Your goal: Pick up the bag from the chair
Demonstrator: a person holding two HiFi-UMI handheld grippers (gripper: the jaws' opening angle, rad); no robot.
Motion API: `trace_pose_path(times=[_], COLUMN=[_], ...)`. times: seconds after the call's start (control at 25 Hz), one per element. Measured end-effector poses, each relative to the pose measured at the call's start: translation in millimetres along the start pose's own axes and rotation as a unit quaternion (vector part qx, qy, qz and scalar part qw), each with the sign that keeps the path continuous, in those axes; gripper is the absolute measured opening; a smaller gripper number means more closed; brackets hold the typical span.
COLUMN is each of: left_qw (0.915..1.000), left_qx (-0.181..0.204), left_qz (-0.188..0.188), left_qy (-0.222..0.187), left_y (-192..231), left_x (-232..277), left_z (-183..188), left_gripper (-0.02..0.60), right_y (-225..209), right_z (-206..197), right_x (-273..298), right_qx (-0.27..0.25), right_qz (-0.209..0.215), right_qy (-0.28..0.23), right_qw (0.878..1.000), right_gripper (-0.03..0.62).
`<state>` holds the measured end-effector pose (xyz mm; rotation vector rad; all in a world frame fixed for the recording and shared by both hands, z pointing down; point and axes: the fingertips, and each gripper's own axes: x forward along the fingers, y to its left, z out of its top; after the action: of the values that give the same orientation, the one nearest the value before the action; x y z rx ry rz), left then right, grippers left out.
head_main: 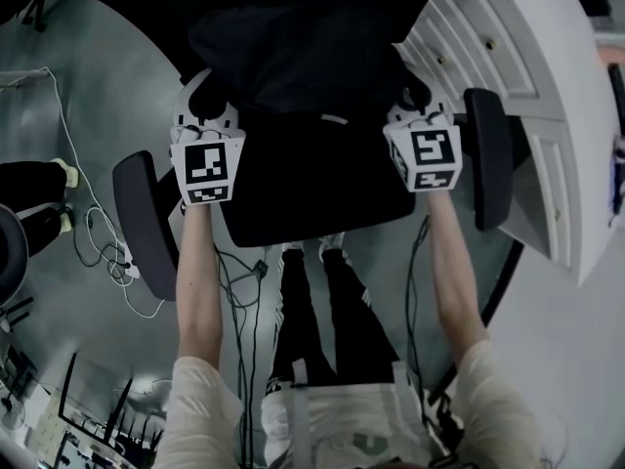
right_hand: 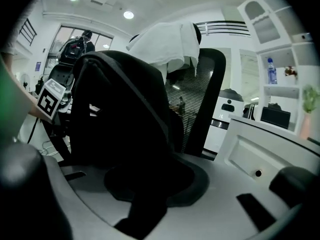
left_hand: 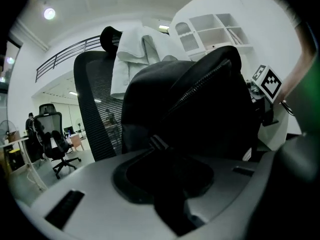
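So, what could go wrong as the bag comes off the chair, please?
The left gripper and right gripper seem to pinch only the edges of the bag, so it may slip when lifted. The cloth on the backrest hangs just behind it and could be dragged off. The armrests sit close beside both grippers; a bump is possible.

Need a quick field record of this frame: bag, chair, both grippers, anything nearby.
bag: black backpack, standing on the seat against the backrest
chair: black office chair
on backrest: white garment draped over the top
left gripper: at the backpack's left side, jaws closed on its black fabric
right gripper: at the backpack's right side, jaws closed on its fabric
nearby: white cabinet to the right of the chair
lifted off seat: cannot tell
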<state>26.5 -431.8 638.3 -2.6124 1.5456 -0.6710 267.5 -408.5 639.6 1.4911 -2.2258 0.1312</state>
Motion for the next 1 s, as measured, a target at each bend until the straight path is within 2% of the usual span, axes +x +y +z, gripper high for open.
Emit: trace_pose_path(times=[0.24, 1.0], left_qw=[0.9996, 0.999], left_qx=[-0.021, -0.025], left_qz=[0.015, 0.024], left_qy=[-0.012, -0.029], left_y=[-1.3, -0.7], left_x=[-7.2, -47.7], left_z=[11.0, 41.1], left_gripper=[0.062, 0.058], right_y=[1.5, 13.1], right_z=[8.1, 32.2], right_x=[-6.6, -47.9], right_qx=[0.013, 0.017], right_qz=[-0.012, -0.027], right_qy=[-0.016, -0.031], right_qw=[1.0, 0.999], right_gripper=[0.051, 0.046])
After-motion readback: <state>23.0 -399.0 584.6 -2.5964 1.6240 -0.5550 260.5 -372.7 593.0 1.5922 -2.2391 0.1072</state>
